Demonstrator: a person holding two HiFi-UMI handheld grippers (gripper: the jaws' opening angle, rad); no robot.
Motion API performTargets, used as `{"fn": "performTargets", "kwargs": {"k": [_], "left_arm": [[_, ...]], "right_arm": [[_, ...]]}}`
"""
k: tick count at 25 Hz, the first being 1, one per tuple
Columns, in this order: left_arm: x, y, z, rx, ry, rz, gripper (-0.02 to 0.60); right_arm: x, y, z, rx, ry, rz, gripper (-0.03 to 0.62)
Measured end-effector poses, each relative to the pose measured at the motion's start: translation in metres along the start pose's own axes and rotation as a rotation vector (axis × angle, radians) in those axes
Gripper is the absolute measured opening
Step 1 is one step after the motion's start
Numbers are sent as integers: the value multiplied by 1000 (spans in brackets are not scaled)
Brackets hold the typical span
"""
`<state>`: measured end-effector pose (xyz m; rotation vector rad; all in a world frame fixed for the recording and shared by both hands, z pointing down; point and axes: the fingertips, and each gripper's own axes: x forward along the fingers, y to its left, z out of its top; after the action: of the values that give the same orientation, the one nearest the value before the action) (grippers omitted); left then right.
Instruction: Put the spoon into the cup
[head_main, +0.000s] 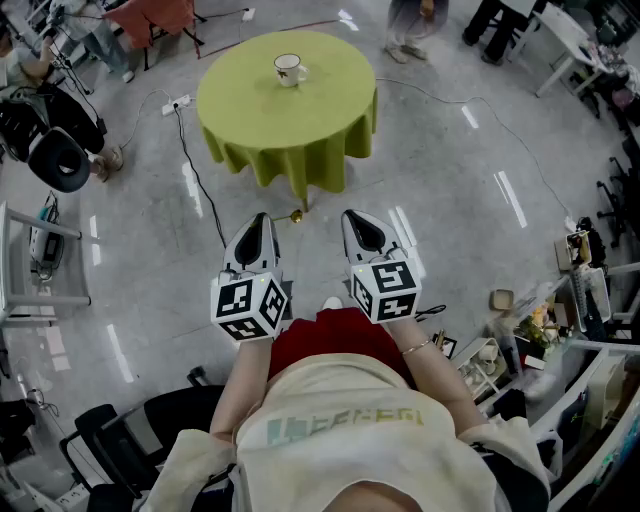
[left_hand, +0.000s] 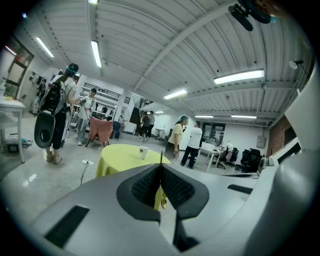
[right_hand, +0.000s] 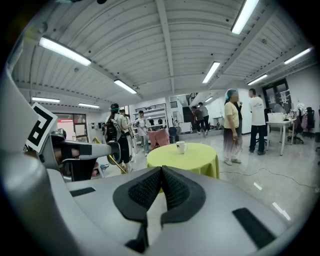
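Left tongs (left_hand: 160, 167) are pressed together on a thin spoon (left_hand: 162, 202). Its dark handle end pokes up just above the pads, and its gold bowl hangs below them. From the head view the same bowl shows as a small gold spot just right of the left tongs' tip, over the floor (head_main: 450, 180) and short of the near edge of the surface (head_main: 330, 120). Right tongs (right_hand: 161, 170) are shut pad against pad, with nothing between them.

Both tongs are held side by side in front of the person's body, a little apart and pointing toward the surface. This is a round one under a yellow-green cloth that hangs down past its rim.

A white cup (head_main: 290, 69) stands upright on the surface, slightly past the middle toward the far edge, well apart from both tongs and the spoon.

A black cable (head_main: 195, 170) runs across the floor from a white power strip (head_main: 176, 103) at the left edge of the surface. Several people (right_hand: 232, 125) stand beyond the far side.
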<state>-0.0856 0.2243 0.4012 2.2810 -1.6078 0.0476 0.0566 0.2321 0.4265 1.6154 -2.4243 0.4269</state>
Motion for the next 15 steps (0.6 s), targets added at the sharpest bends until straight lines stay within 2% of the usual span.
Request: {"fn": "performTargets", "kwargs": {"k": [10, 15], "left_arm": [[11, 7, -5, 12, 25, 2, 25], [21, 4, -5, 20, 27, -1, 25]], "right_arm": [[8, -8, 6, 33, -33, -2, 37], [10, -25, 10, 45, -41, -39, 37]]}}
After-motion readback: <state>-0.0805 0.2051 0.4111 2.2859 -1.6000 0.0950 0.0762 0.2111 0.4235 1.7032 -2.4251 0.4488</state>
